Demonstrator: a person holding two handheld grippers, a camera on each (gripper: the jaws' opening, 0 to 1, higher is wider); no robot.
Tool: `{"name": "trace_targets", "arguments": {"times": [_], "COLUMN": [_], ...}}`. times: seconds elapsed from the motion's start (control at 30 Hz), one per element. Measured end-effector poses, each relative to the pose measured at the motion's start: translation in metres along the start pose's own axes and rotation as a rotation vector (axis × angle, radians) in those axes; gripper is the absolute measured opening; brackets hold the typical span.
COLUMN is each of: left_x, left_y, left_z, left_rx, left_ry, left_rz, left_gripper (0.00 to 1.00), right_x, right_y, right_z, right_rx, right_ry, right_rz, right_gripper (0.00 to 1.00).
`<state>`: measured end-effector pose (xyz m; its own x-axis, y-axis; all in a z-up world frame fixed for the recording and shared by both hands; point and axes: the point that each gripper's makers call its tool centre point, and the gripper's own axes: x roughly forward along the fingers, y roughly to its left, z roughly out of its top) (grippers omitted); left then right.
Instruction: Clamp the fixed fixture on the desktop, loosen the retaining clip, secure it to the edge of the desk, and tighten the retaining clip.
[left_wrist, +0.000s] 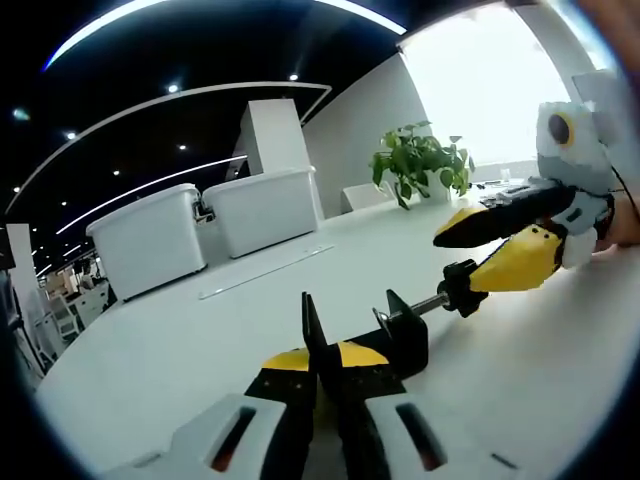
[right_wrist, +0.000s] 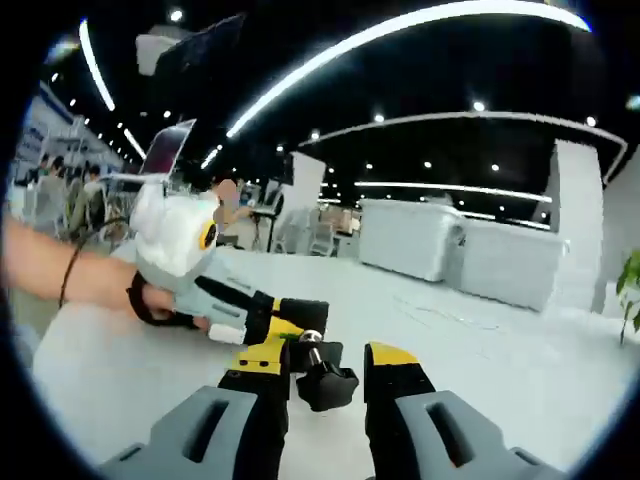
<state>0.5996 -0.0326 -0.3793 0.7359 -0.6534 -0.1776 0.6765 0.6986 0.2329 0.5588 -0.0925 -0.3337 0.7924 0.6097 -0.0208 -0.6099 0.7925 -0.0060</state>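
Clamp (left_wrist: 395, 335) lower part hidden behind left gripper (left_wrist: 322, 372) jaws; grip unclear.

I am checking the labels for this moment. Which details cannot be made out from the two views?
- Left gripper view: the clamp base is hidden behind the left gripper.
- Right gripper view: the knob sits between the right gripper jaws; contact is unclear.
- Left gripper view: the plant pot is too small to tell.

Right hand-held gripper (right_wrist: 325, 375) has its jaws either side of the clamp's black knob (right_wrist: 325, 380) (contact unclear); left hand-held gripper (right_wrist: 275, 325) grips the clamp on the white bench (right_wrist: 520, 370).
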Motion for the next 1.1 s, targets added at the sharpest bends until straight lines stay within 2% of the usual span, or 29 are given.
{"name": "trace_targets", "arguments": {"times": [0.07,0.13,0.23,0.3,0.43,0.53,0.7,0.9,0.97,1.1], "left_x": [0.0,0.0,0.0,0.0,0.0,0.0,0.0,0.0,0.0,0.0], "left_y": [0.0,0.0,0.0,0.0,0.0,0.0,0.0,0.0,0.0,0.0], "left_z": [0.0,0.0,0.0,0.0,0.0,0.0,0.0,0.0,0.0,0.0], "left_rx": [0.0,0.001,0.0,0.0,0.0,0.0,0.0,0.0,0.0,0.0], "left_ry": [0.0,-0.001,-0.001,-0.001,-0.001,-0.001,-0.001,-0.001,-0.001,-0.001], "left_rz": [-0.001,-0.001,-0.001,-0.001,-0.001,-0.002,-0.002,-0.002,-0.001,-0.001], "left_gripper": [0.06,0.06,0.06,0.06,0.06,0.06,0.06,0.06,0.06,0.06], "right_x": [0.0,0.0,0.001,0.001,0.004,0.001,0.002,0.001,0.002,0.002], "right_y": [-0.005,-0.011,-0.014,-0.015,-0.029,-0.018,-0.006,-0.002,-0.002,-0.001], "right_z": [0.0,-0.007,-0.012,-0.01,-0.017,-0.016,-0.022,-0.027,-0.028,-0.027], "right_rx": [0.118,0.233,0.36,0.418,0.476,0.518,0.469,0.431,0.388,0.246], "right_ry": [-0.009,0.009,0.016,0.006,0.026,0.027,0.06,0.077,0.082,0.08], "right_rz": [0.013,0.013,0.033,0.046,0.015,0.052,0.071,0.056,0.053,0.037], "right_gripper": [0.28,0.27,0.25,0.24,0.23,0.23,0.23,0.19,0.19,0.18]}}
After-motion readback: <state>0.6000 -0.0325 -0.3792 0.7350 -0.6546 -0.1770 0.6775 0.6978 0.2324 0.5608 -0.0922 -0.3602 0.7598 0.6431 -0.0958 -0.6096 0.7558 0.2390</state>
